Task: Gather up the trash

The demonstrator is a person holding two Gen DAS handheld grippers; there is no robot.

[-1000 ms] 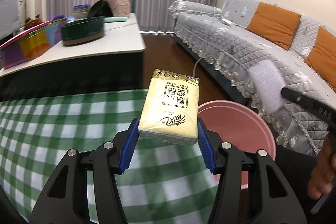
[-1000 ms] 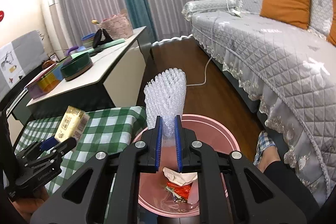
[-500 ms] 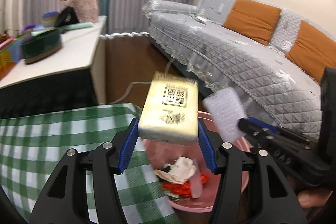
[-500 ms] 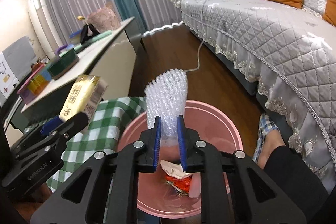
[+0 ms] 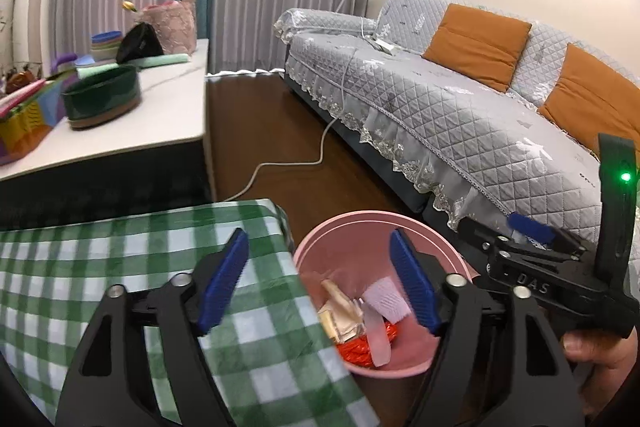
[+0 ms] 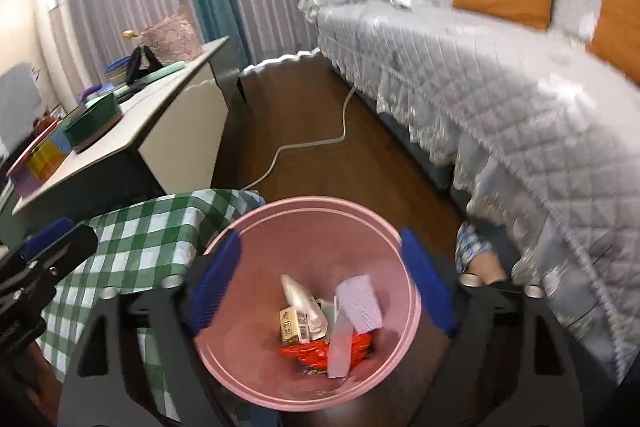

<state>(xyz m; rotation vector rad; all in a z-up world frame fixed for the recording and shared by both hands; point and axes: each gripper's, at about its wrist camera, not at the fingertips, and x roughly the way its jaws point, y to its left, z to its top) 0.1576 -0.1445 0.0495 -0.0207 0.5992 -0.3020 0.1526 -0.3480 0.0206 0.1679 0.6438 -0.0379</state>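
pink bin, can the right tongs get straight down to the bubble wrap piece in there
Probably yes. The right tongs hang open directly over the pink bin, and the bubble wrap piece lies on top of the other trash with nothing covering it. The left tongs sit off to the side.

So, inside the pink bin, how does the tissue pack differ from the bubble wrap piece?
In the pink bin, the tissue pack is yellowish, printed and box-shaped, while the bubble wrap piece is pale, see-through and flat. The tissue pack sits left of centre; the bubble wrap piece leans on the right, partly over red trash. Both lie loose, free of either tongs.
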